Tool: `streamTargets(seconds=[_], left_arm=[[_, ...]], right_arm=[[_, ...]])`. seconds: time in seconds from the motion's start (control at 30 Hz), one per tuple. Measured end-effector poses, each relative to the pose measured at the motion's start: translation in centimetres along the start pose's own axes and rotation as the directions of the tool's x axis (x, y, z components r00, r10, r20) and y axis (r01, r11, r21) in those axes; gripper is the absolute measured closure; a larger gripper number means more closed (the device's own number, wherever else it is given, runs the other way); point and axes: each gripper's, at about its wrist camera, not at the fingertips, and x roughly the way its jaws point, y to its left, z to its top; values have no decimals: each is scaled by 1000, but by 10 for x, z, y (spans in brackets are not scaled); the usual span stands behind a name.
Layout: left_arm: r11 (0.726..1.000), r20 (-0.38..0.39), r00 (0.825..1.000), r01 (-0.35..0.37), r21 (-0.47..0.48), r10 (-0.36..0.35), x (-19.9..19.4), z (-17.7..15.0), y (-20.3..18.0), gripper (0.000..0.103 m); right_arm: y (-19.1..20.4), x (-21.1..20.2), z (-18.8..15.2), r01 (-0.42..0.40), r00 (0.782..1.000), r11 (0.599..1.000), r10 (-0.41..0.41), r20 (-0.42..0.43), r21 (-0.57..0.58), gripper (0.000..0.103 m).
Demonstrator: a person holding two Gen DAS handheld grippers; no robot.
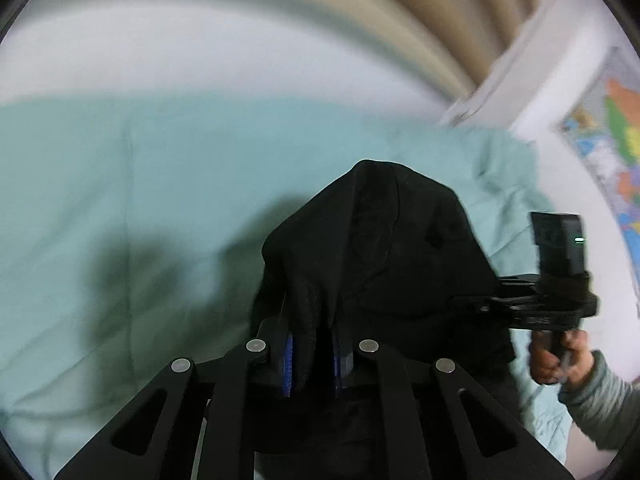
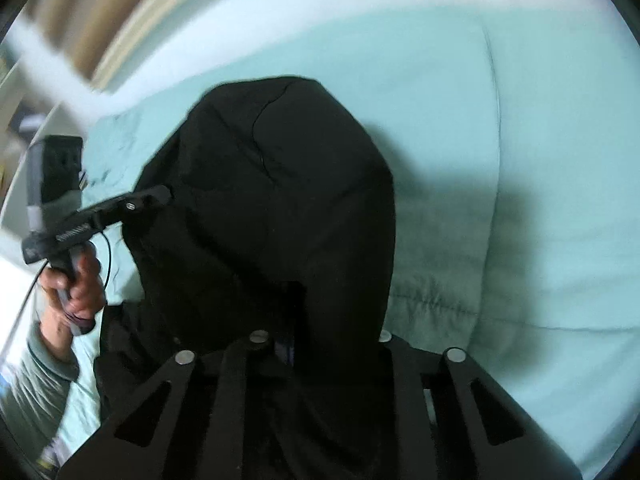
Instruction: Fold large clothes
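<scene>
Over a mint-green bedspread (image 1: 120, 200) both grippers hold one black garment (image 1: 380, 248) up off the bed. Left gripper (image 1: 312, 356): jaws closed on a bunched fold of the black cloth — blue pads (image 1: 288, 360) visible either side of the fabric, cloth draped forward over the fingertips. In the left wrist view the right gripper (image 1: 472, 304) comes in from the right edge, its tip buried in the same garment, the person's right hand (image 1: 556, 356) wrapped round the handle, grey-green sleeve (image 1: 600, 404) below it. Right gripper in its own view (image 2: 296, 344) is almost fully covered by the cloth; jaws closed on the garment, fabric hanging over and down between the linkage arms. Left gripper seen from there (image 2: 160, 196) pokes into the garment's left side, left hand (image 2: 76, 284) on its grip, a thin black cable (image 2: 108, 256) looping beside it. Garment hangs as a dark hood-like lump between the two grippers, lower part trailing toward the bottom of both views — shadow on the bedspread beneath. Beige curtain (image 1: 432, 20) behind the bed, a colourful map (image 1: 616, 140) on the wall at right. Background blurred.
</scene>
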Motion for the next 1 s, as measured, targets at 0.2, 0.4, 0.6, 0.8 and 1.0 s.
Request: streamTargets(seconds=[0.2,0.4,0.6,0.8,1.0], left_arm=[[992,185,983,-43,119,20,-128,-36,-67,89],[974,148,982,-147,175,121,-189,-127,-116,85],[978,-138,974,-193,-75,182,-173,-273,-105,84],[954,-162,967,-225,-197,195,-204,-310,-101,84],[979,18,984,-173,-110,176,-216,-220,-144,82]], right_arm=[[78,-104,-28,96,981,951,-40,188,-294,84],[161,-156,-108,275,946,815,-137,292,-509,85],[144,-120,-228,319,945,810,-313,97,-493,84],[116,-131,-278,230,958,924,-270,-97,-304,80],[148,-169,-252,199,980,958,-195,40,-205,71]])
